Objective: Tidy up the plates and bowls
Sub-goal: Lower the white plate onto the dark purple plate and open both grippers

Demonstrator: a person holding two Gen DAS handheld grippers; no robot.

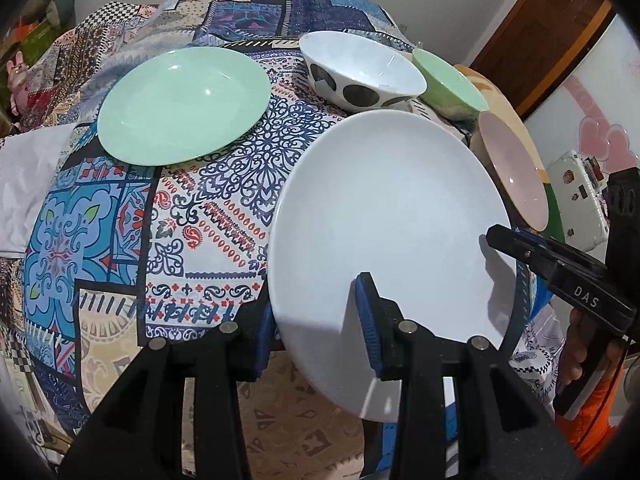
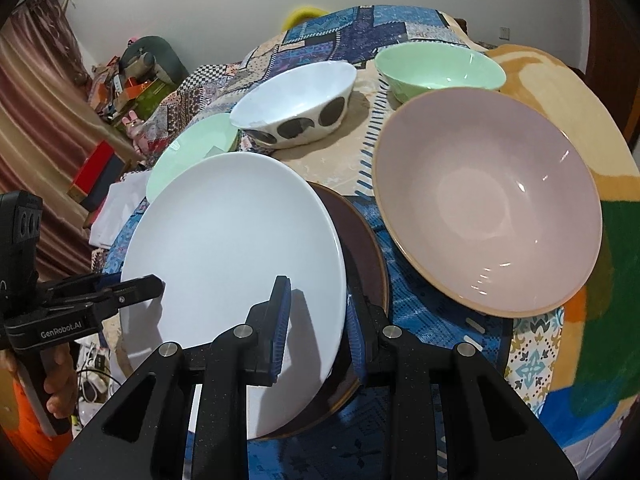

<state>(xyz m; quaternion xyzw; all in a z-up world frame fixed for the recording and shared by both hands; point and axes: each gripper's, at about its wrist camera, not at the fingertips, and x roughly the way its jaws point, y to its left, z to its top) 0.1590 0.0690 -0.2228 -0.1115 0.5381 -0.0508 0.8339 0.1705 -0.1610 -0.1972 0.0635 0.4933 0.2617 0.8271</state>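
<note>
The table is covered with a patchwork cloth (image 1: 192,216) in blue, white and red patterns, and behind it is a plain pale wall (image 2: 200,4). On the left of the room a striped curtain (image 2: 36,92) hangs over a pile of boxes (image 2: 120,88).

Both grippers hold one white plate (image 2: 232,236) by its rim. The left gripper (image 1: 316,344) is clamped on the near-left edge, and the right gripper (image 2: 316,336) is clamped on the opposite edge. The plate hangs tilted over a dark brown plate (image 2: 368,264) that lies on the cloth.

Near it sit a pink bowl (image 2: 488,208), a green bowl (image 2: 436,68), a white bowl with black dots (image 2: 296,108) and a green plate (image 1: 184,104).

The white plate covers most of the brown one, and part of the green plate is also hidden in the right wrist view. I cannot tell whether the two plates touch.
</note>
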